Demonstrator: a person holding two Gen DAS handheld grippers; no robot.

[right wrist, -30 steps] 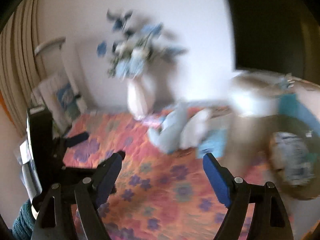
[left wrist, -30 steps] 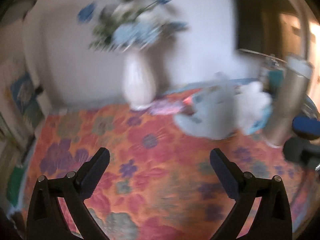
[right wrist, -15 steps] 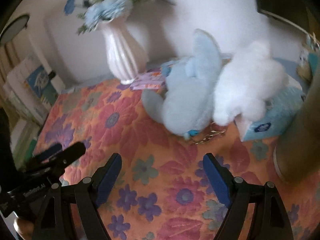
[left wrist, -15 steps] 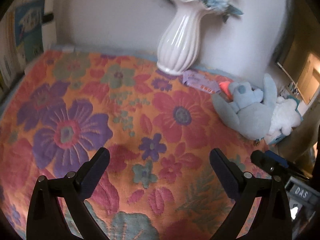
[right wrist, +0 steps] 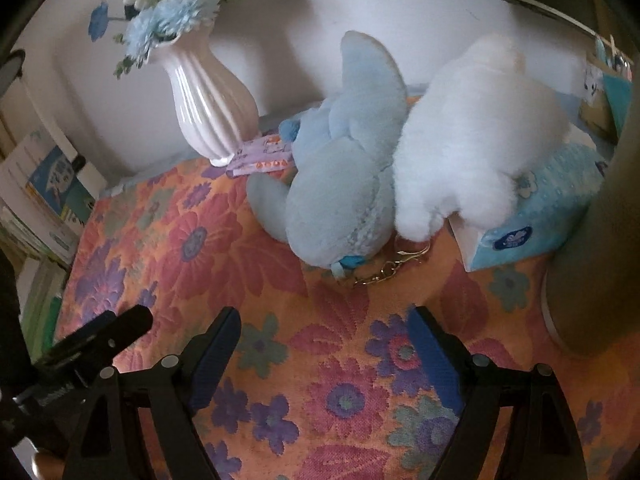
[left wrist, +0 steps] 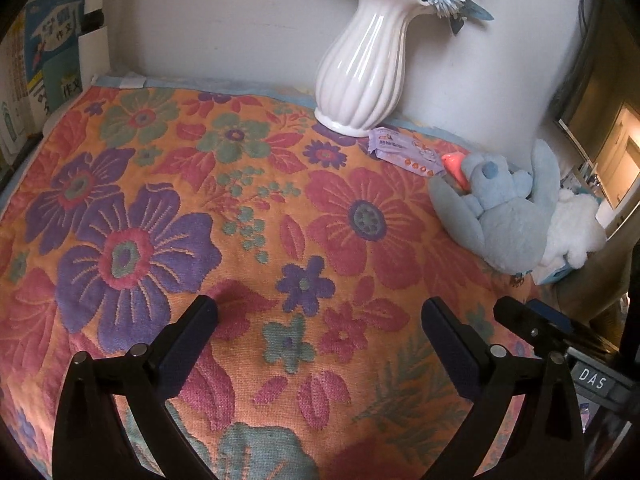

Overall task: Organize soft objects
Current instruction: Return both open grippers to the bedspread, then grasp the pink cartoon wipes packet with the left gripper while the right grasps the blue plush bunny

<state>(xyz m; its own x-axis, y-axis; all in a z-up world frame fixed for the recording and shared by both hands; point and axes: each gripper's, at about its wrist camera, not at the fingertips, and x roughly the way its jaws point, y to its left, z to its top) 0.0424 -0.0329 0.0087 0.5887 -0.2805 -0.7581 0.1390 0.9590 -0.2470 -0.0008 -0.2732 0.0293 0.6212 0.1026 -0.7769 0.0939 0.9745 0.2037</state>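
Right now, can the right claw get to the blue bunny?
Probably yes. The right claw is open and points at the blue bunny, with only bare flowery cloth between them. The white plush leans against the bunny's far side, not in the path.

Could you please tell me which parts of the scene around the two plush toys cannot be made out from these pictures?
- Fluffy white plush toy: seen from behind in the right wrist view, so its face is hidden; in the left wrist view the light blue plush toy covers most of it.
- Pale blue tissue pack: its top lies under the white toy.
- Orange object: largely hidden behind the blue toy, unidentifiable.
- Purple wipes packet: print too small to read.
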